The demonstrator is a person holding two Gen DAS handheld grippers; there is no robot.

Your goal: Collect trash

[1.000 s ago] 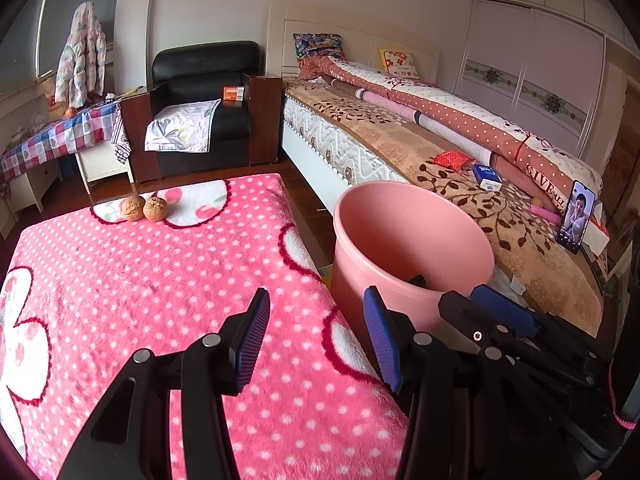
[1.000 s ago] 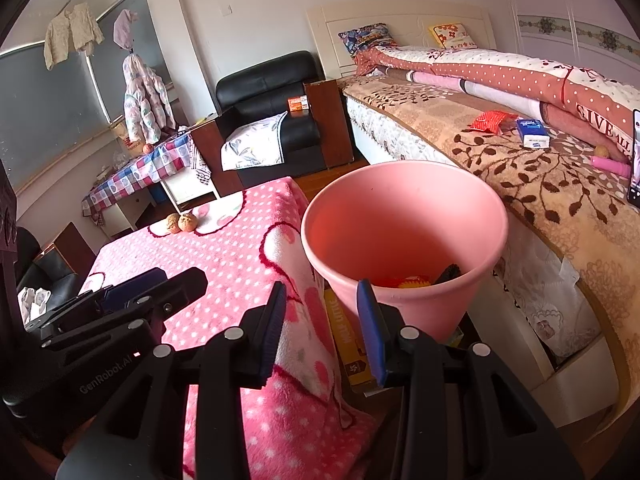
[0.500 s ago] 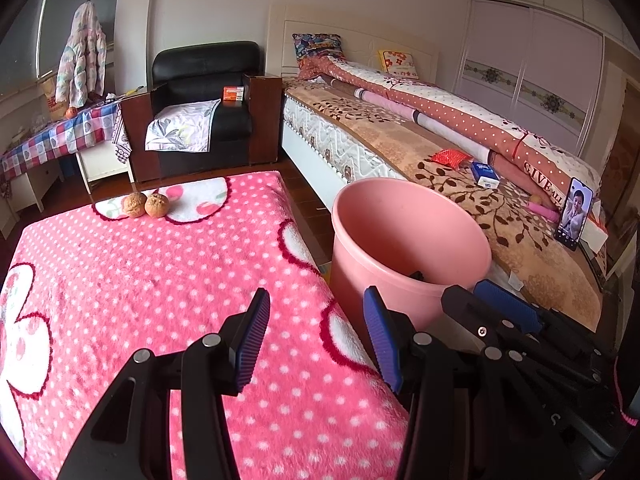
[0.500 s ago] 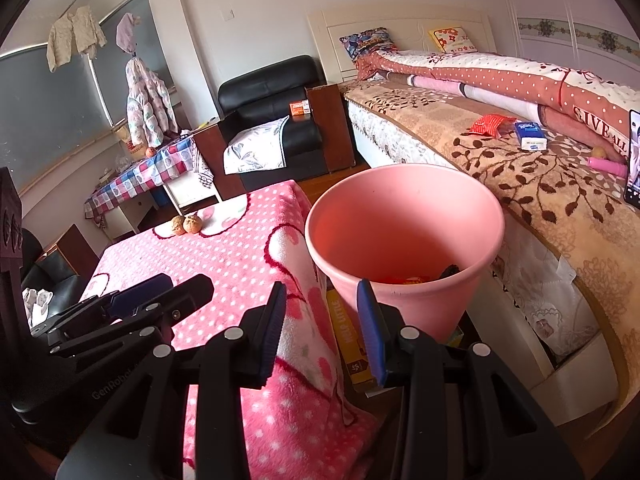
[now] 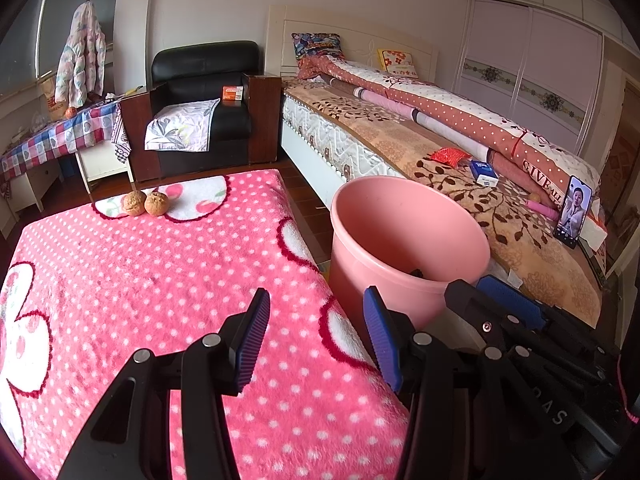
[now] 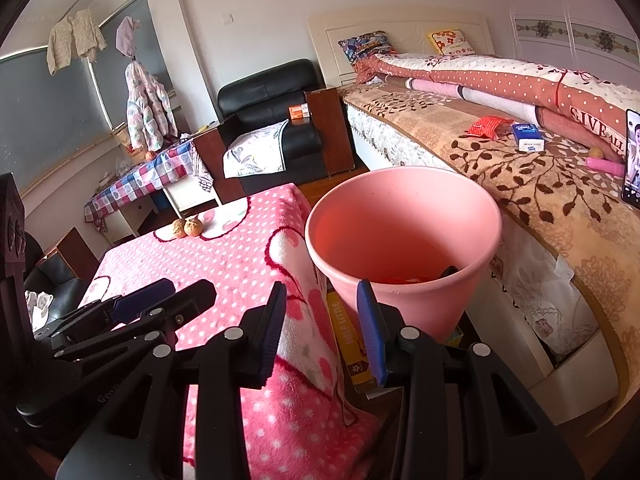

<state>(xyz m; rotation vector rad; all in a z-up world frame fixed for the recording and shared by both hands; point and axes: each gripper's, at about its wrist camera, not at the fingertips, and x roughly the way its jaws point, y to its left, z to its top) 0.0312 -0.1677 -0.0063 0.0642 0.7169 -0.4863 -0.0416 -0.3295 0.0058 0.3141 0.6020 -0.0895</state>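
1. Two walnuts [image 5: 145, 203] sat touching at the surface's [image 5: 120, 280] far edge, 11 o'clock from the left tool [image 5: 314, 336].
2. Both tools gaped wide, empty; right tool [image 6: 322, 322] near the pink bucket [image 6: 404, 240].
3. Best approached low over the blanket, open room ahead; drop-off to bucket at 1 o'clock.

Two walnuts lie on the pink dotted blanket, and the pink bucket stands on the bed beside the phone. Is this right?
Not quite. The two walnuts do lie on the pink dotted blanket, but the pink bucket stands between the blanket and the bed, below the mattress top, not on it. The right wrist view shows this.
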